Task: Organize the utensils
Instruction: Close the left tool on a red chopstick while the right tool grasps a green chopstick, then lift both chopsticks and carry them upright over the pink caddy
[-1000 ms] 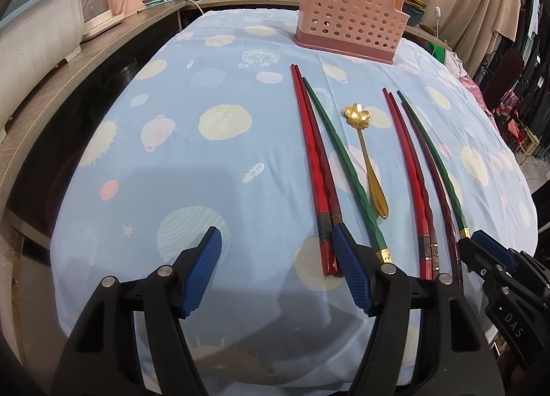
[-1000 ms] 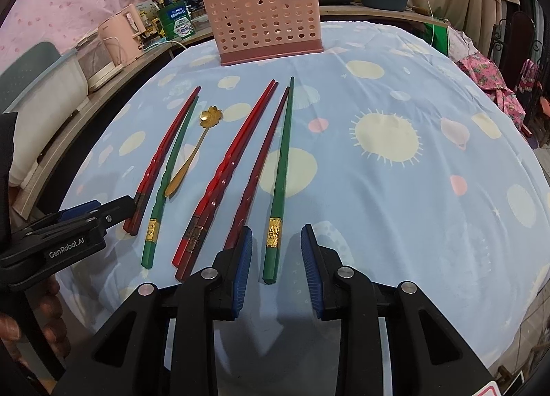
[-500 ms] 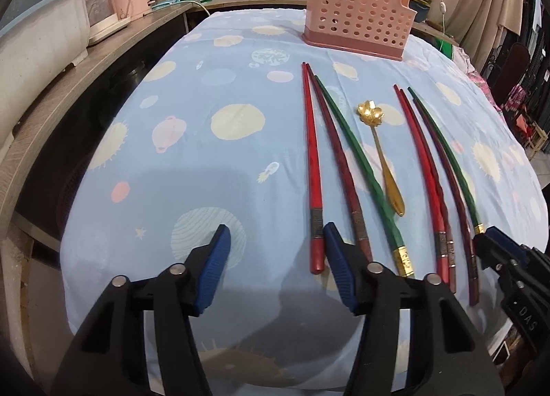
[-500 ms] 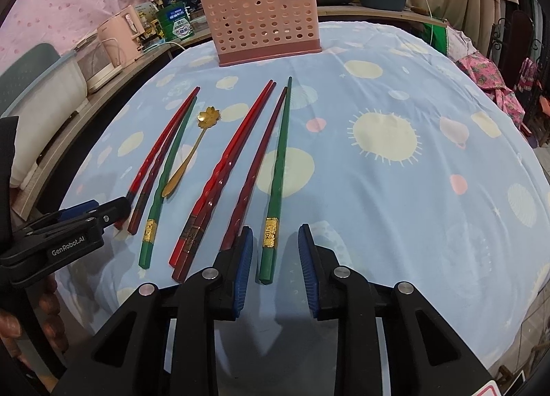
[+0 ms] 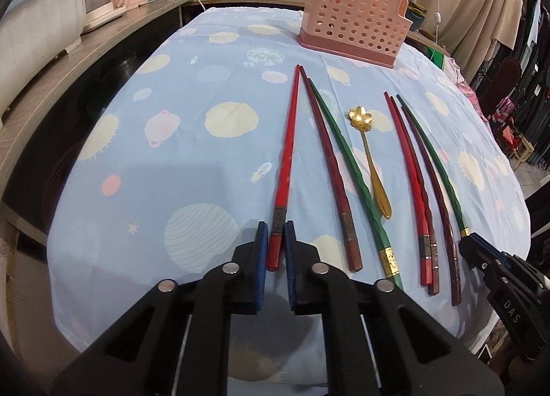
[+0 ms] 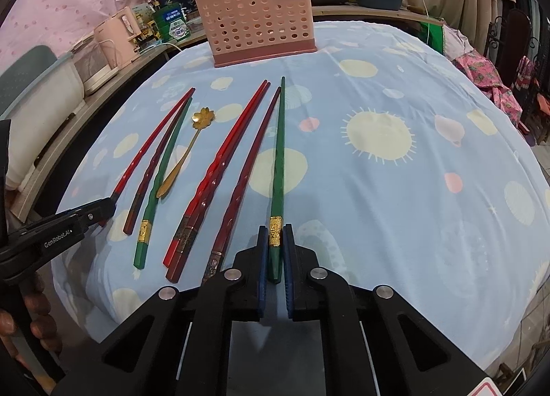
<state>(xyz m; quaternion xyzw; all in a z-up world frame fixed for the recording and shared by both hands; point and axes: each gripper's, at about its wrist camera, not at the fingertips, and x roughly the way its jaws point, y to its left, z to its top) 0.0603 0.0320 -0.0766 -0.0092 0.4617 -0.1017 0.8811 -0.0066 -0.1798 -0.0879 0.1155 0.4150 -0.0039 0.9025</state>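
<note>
Your left gripper (image 5: pixel 276 251) is closed narrow on the thick end of the bright red chopstick (image 5: pixel 288 152), the leftmost utensil on the blue planet tablecloth (image 5: pixel 172 142). This chopstick lies flat, and its long axis runs straight away from you toward the pink perforated utensil holder (image 5: pixel 354 30) at the far side of the table. To the right of it lie a dark red chopstick (image 5: pixel 326 162), a green chopstick (image 5: pixel 347 155) and the gold flower-shaped spoon (image 5: pixel 369 155), then a second group of red and dark chopsticks.

At the far right, your right gripper (image 6: pixel 275 251) is closed narrow on the gold-banded end of the other green chopstick (image 6: pixel 279 148), which also points away toward the holder.

I judge both grips are at the extreme end, so the long tips may sag or swing when you lift. The holder stands directly beyond both sticks; the right gripper seems a little more in line with it.
</note>
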